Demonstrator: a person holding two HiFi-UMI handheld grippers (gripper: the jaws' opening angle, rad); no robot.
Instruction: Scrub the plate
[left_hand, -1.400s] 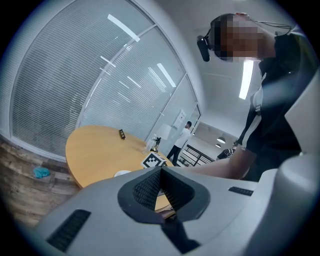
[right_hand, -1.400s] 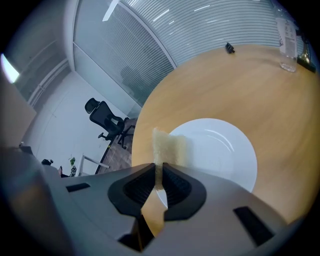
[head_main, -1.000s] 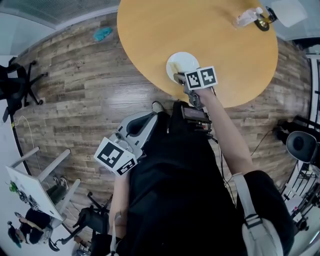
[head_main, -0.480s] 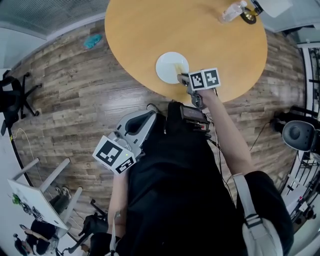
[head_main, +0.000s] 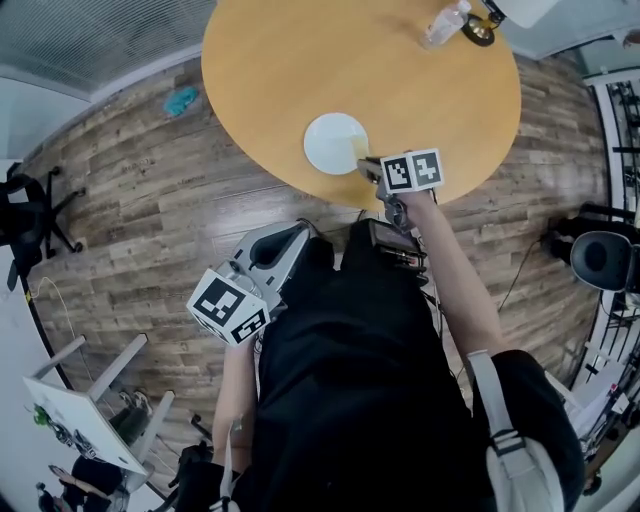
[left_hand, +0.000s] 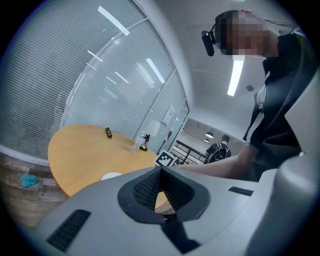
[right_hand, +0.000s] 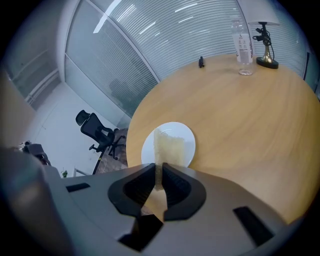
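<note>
Big round table (head_main: 420, 90) of smooth, honey-coloured wood, and near its front edge lies the flat, round white plate (head_main: 325, 140). The right gripper (head_main: 366, 165) is at the plate's rim, jaws clamped on a thin, coarse yellow sponge (right_hand: 169, 145) that reaches over it. The left gripper (head_main: 272, 255) hangs off the table, jaws together, empty.

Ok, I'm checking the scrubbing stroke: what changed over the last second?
The right gripper, shut on the sponge, drew back from over the plate to its rim nearest the table edge. Nothing was taken or released. The left gripper stayed low, off the table; the plate kept its place.
</note>
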